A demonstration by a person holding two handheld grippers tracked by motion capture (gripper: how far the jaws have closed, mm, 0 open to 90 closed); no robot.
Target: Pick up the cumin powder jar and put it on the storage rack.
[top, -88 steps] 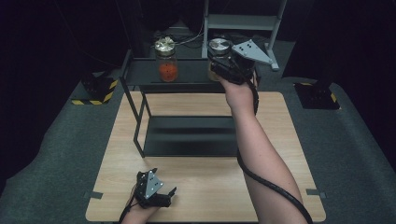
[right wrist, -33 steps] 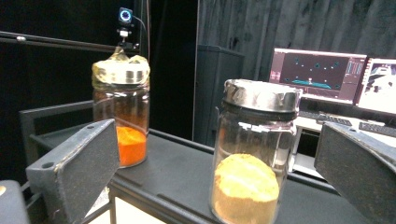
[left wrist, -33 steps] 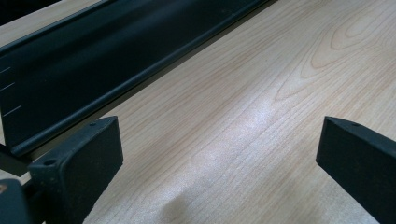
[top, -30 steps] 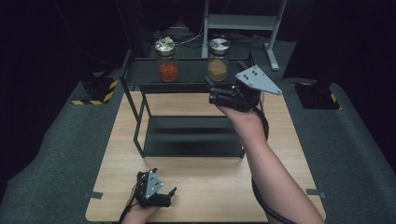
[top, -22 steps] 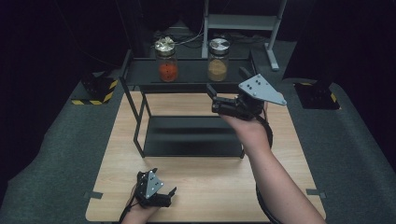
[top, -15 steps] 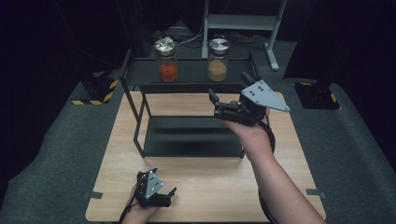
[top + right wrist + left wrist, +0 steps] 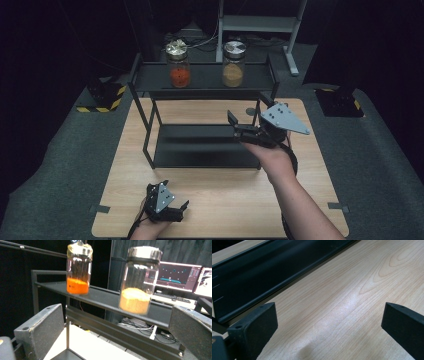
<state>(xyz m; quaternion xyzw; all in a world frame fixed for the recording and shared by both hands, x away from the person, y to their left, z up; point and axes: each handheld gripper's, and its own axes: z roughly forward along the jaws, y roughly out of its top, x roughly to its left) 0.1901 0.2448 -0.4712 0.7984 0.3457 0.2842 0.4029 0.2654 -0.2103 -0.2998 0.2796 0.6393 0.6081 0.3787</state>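
A black two-tier rack (image 7: 205,80) stands at the back of the wooden table (image 7: 220,200). Two metal-lidded glass jars stand upright on its top shelf: one with orange filling (image 7: 179,64) on the left, one with tan filling (image 7: 233,63) on the right. My right gripper (image 7: 247,110) hovers open in front of the rack's right side, below and apart from the tan jar. In the right gripper view the orange jar (image 7: 78,270) and tan jar (image 7: 138,282) rise beyond the open gripper (image 7: 115,327). My left gripper (image 7: 175,196) rests open on the table near the front edge, holding nothing (image 7: 329,322).
The rack's lower shelf (image 7: 200,145) is bare, and its front lip (image 7: 262,290) lies just beyond my left gripper. Black stands with yellow-striped bases (image 7: 102,97) sit on the dark floor at both sides. A metal frame (image 7: 260,22) stands behind. Monitors (image 7: 180,273) glow beyond the rack.
My right gripper has let go of the tan jar on the top shelf, then drawn back toward the person and down, with its jaws open. The left gripper has not moved.
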